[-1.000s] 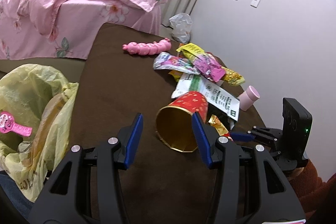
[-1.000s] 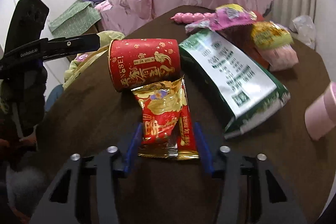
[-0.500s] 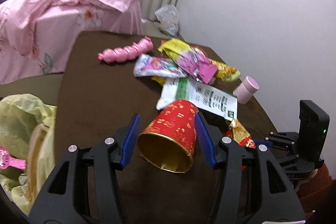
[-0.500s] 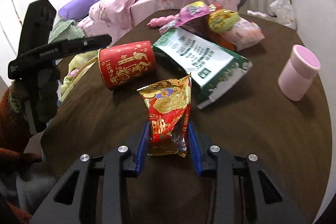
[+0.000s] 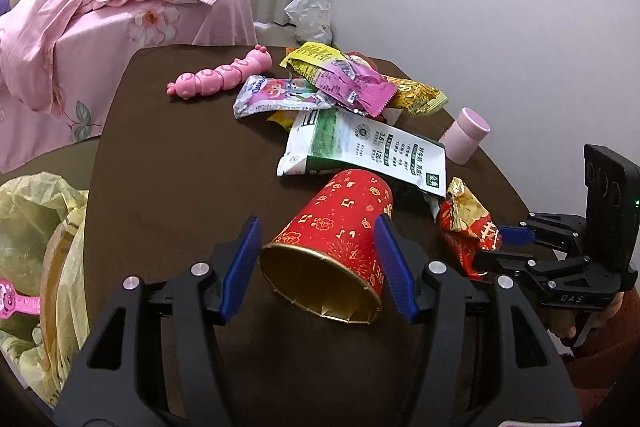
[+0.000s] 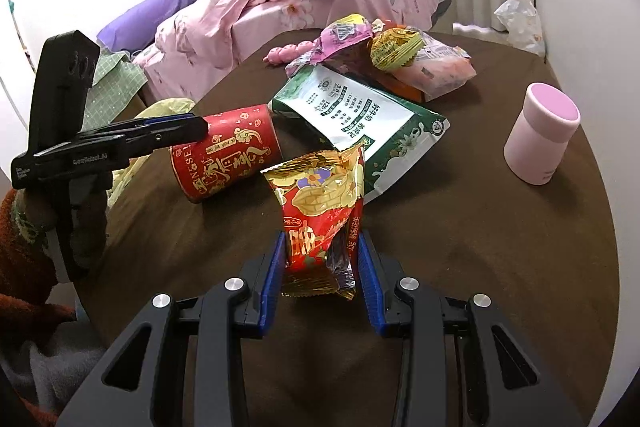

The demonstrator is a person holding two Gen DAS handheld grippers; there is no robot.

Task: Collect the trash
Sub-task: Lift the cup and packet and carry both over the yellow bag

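A red and gold paper cup point(image 5: 340, 239) lies on its side on the brown table point(image 5: 168, 171), its open mouth toward me. My left gripper point(image 5: 318, 263) is open with a blue finger on each side of the cup. The cup also shows in the right wrist view point(image 6: 226, 157). My right gripper point(image 6: 322, 263) is shut on a red and gold snack wrapper point(image 6: 322, 211), held just above the table; the wrapper also shows in the left wrist view point(image 5: 466, 223). A yellow trash bag point(image 5: 36, 247) hangs at the table's left edge.
A green and white milk powder bag point(image 5: 368, 147), several snack wrappers point(image 5: 348, 83), a pink caterpillar toy point(image 5: 220, 77) and a pink cup point(image 5: 466, 135) lie farther back on the table. A bed with a pink duvet point(image 5: 100, 3) stands behind.
My left gripper has moved forward so its fingers now straddle the red cup. My right gripper has closed on the snack wrapper and lifted it off the table.
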